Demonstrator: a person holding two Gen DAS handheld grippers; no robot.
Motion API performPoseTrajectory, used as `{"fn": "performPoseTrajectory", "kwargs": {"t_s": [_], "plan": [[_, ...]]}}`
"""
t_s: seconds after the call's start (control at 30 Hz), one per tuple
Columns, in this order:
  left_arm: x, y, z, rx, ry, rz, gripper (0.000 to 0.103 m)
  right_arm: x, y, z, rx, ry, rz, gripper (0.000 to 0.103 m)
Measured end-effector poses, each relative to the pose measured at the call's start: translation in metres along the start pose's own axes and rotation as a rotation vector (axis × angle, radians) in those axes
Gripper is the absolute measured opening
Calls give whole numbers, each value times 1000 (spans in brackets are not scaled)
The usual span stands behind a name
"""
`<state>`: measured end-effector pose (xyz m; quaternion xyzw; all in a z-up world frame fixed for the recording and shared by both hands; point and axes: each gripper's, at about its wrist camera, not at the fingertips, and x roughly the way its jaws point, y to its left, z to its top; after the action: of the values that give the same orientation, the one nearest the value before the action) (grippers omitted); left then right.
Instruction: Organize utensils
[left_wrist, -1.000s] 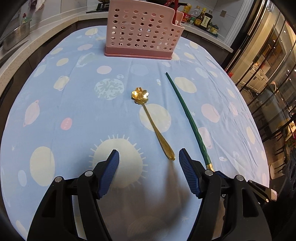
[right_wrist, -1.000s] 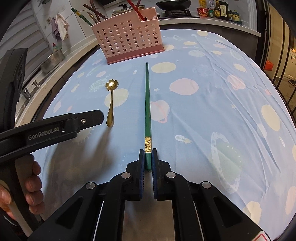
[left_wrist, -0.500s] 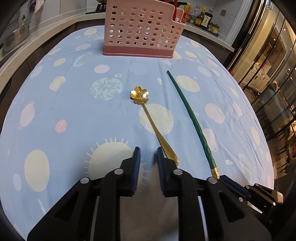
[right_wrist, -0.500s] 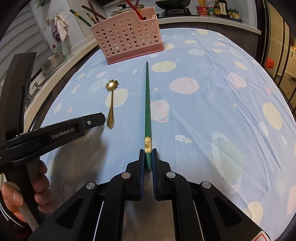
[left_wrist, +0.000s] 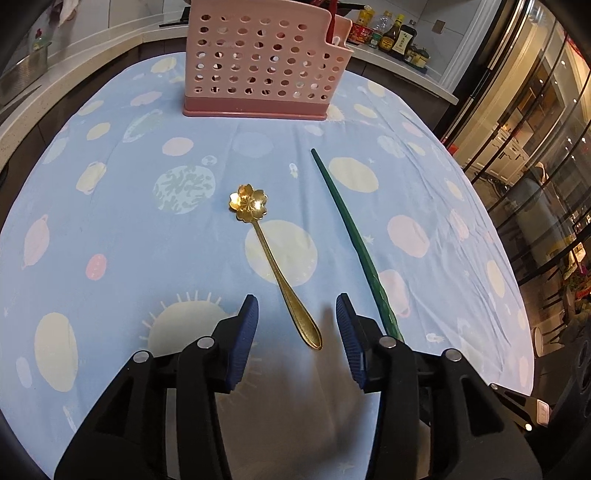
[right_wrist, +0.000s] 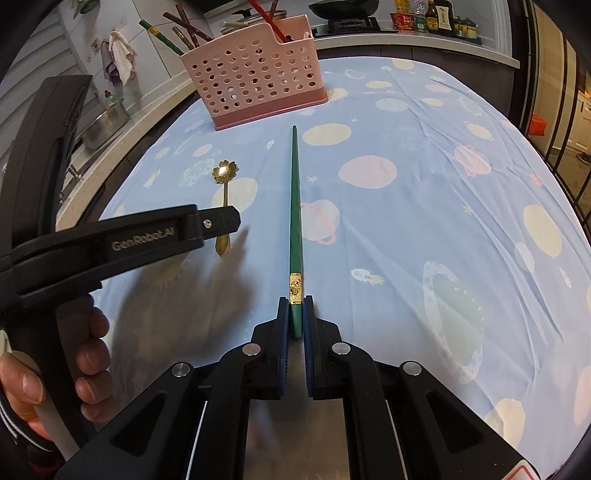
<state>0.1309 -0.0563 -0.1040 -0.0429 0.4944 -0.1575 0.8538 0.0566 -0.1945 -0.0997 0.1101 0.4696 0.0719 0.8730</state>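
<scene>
Gold spoon (left_wrist: 275, 266) lies flat on the tabletop (left_wrist: 110, 229), handle end between the left gripper (left_wrist: 295, 325) fingers, which are opening again after nearly closing, untouched; right gripper (right_wrist: 295, 317), unmoved, pinches the green chopstick (right_wrist: 294, 206) by its butt; pink perforated basket (right_wrist: 255, 79) at the far edge holds chopsticks upright.

"GenRobot.AI" stands in grey letters on the left hand-held gripper (right_wrist: 221, 225)'s black arm.
</scene>
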Motion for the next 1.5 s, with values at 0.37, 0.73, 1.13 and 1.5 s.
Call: {"fn": "performPoseTrajectory", "kwargs": {"t_s": [0.37, 0.73, 1.13, 1.5], "plan": [[-14, 20, -17, 7, -8, 19, 5, 0, 0, 0, 2, -1, 3, 7], [-48, 41, -35, -45, -25, 7, 4, -8, 4, -2, -2, -13, 15, 7], [-85, 44, -23, -72, -82, -5, 1, -41, 18, 7, -13, -83, 58, 7], [-117, 38, 5, -64, -137, -11, 1, -80, 20, 35, 3, -189, 95, 7]]}}
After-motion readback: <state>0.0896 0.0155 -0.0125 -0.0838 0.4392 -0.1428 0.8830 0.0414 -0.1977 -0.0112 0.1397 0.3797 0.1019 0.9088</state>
